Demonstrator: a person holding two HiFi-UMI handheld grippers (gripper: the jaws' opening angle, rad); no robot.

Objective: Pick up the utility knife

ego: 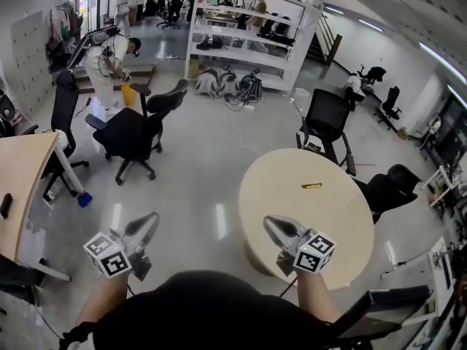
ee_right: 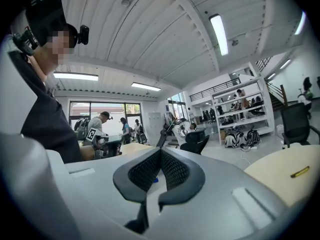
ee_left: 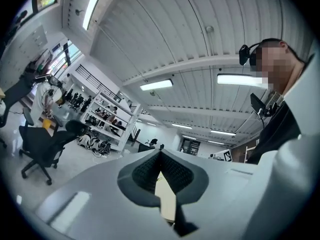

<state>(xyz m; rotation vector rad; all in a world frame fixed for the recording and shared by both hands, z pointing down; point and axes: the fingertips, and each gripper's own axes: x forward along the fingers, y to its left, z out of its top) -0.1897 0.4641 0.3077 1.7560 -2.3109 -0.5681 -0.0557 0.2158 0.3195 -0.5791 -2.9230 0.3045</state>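
A small yellow utility knife (ego: pixel 311 185) lies on the far part of a round beige table (ego: pixel 292 195). In the right gripper view the knife (ee_right: pixel 300 172) shows at the far right on that table (ee_right: pixel 280 179). My right gripper (ego: pixel 268 222) hovers over the table's near left edge, well short of the knife, with its jaws shut on nothing (ee_right: pixel 160 151). Over the floor to the left of the table, my left gripper (ego: pixel 152 217) is also shut and empty (ee_left: pixel 160 153). Both point about level.
Black office chairs (ego: pixel 135 126) (ego: pixel 326 119) stand on the glossy floor beyond the table, and another (ego: pixel 390 188) at its right. A second beige table (ego: pixel 22 181) is at the left. White shelving (ego: pixel 248 28) and several people are at the back.
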